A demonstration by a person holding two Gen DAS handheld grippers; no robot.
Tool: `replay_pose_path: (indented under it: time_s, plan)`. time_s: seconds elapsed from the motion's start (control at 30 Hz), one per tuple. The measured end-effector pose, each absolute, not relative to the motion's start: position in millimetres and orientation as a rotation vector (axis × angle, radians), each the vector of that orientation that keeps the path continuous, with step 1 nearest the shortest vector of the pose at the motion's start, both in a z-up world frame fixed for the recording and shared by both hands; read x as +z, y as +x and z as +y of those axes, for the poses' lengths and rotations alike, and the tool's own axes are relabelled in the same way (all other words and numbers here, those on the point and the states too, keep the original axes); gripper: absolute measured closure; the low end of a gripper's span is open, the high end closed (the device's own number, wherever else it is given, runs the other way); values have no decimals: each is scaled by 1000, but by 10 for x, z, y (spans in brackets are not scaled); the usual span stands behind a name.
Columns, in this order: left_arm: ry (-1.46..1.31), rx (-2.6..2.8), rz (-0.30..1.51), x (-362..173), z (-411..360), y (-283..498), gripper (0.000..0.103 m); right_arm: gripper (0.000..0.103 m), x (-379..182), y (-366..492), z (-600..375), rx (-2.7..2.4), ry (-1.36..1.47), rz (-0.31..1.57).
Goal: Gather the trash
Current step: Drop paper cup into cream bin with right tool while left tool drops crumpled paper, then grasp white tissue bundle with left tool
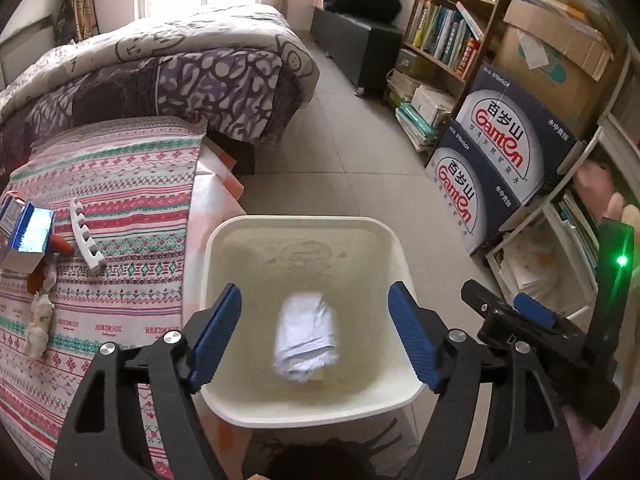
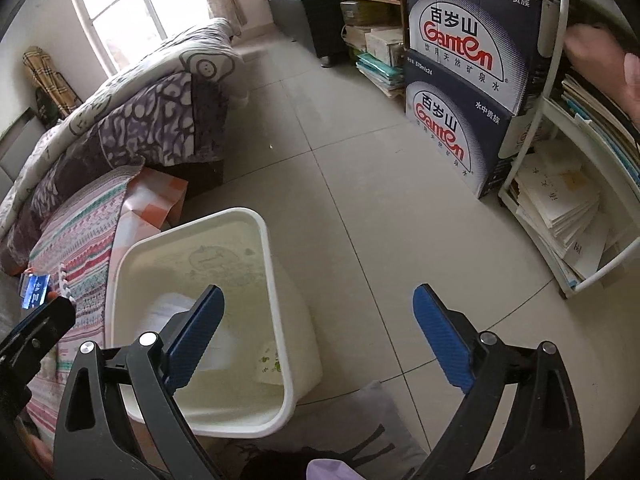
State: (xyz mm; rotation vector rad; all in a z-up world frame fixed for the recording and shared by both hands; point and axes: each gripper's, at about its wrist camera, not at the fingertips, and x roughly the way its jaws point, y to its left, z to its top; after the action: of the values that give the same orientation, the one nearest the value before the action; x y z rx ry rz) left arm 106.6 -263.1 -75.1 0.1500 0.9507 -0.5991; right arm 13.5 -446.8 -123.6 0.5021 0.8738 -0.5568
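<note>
Both our tongs gape empty: left tongs (image 1: pixel 314 336) over the bin (image 1: pixel 384 236) so the blurred paper wad (image 1: pixel 306 338) lands inside; right tongs (image 2: pixel 316 336) beside.

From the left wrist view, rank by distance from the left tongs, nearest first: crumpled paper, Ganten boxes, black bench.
1. Crumpled paper, in the bin right between the left tongs.
2. Ganten boxes, on the floor, ahead right.
3. Black bench, far end by the bookshelf.

Paper (image 1: pixel 306 338) in bin (image 1: pixel 304 222) (beside bed (image 1: pixel 120 184))

Two Ganten boxes (image 2: pixel 460 92) stacked by bookshelf (image 1: pixel 444 20), bed (image 1: pixel 160 76) opp.
</note>
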Motion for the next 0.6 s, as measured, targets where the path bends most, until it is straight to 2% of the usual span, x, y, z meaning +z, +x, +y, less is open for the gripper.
replay_pose_path:
  time_s: [0.6]
  plan:
    - [204,-390,896,-860,-2094,1133,20,7,-1102,367,-3833,-533,315,846]
